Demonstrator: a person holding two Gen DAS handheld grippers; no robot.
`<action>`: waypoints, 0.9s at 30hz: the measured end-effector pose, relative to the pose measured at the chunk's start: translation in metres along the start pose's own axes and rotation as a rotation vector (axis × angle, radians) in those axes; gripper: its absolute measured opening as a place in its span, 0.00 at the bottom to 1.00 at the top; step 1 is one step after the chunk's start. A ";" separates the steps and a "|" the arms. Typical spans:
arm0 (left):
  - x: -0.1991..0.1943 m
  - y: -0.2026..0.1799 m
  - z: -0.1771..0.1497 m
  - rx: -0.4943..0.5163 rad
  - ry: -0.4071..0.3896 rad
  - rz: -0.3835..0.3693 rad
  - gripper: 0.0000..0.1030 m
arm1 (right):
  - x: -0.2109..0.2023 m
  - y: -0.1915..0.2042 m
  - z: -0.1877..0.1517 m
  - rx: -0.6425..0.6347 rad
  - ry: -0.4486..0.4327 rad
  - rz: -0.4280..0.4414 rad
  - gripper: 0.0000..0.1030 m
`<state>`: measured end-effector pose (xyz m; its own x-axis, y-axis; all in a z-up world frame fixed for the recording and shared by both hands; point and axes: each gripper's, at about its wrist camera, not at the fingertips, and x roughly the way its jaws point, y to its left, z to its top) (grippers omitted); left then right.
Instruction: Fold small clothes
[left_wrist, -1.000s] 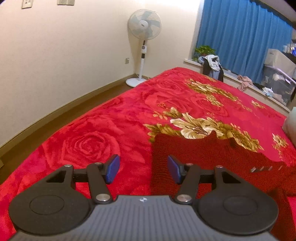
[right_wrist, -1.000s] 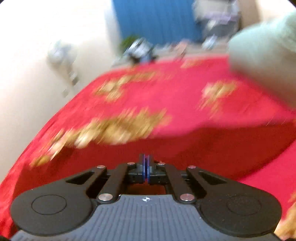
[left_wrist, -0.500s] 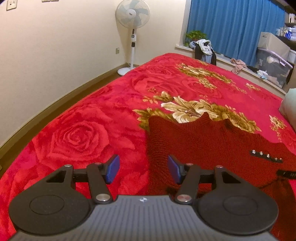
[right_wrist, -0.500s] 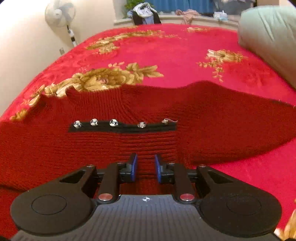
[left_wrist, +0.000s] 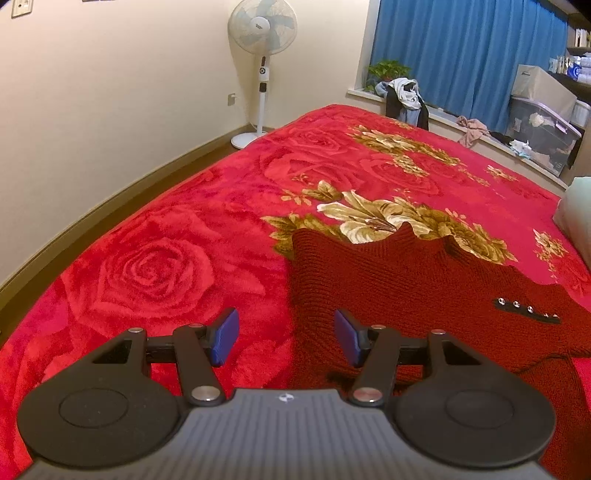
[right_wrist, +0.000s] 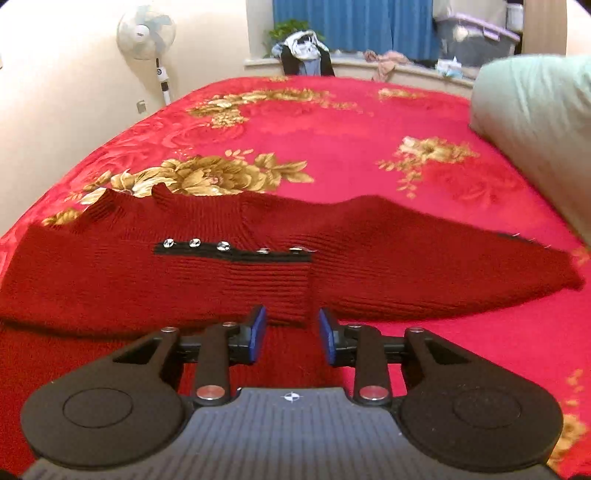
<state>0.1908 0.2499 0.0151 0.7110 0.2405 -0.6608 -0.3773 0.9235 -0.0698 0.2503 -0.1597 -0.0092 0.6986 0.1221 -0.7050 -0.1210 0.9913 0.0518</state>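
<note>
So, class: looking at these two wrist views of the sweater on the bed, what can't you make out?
- Sweater near hem: both views, hidden behind the gripper bodies.
- Its right part: left wrist view, cut off by the frame edge.
- Pillow: cut off in both views.
- Clothes on sill: too small to identify.

In the left wrist view the dark red knit sweater (left_wrist: 406, 280) runs off the right edge and under the gripper body, so its lower hem is hidden. In the right wrist view its near edge likewise disappears beneath the right gripper (right_wrist: 291, 334). The pale green pillow (right_wrist: 539, 129) is cut by the right edge. The heap of clothes (right_wrist: 304, 51) on the window ledge is too small to sort out.
</note>
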 end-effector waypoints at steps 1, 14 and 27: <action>0.000 0.000 0.000 0.000 0.001 0.000 0.61 | -0.012 -0.006 -0.002 0.009 -0.005 0.000 0.33; 0.004 -0.006 -0.004 0.019 0.018 -0.005 0.61 | -0.090 -0.114 -0.060 0.130 -0.084 -0.060 0.38; 0.013 -0.020 -0.015 0.092 0.034 -0.008 0.62 | -0.038 -0.159 -0.051 0.308 -0.094 -0.063 0.37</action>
<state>0.1991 0.2300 -0.0036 0.6928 0.2247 -0.6853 -0.3149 0.9491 -0.0072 0.2069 -0.3247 -0.0269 0.7617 0.0503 -0.6459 0.1329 0.9636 0.2318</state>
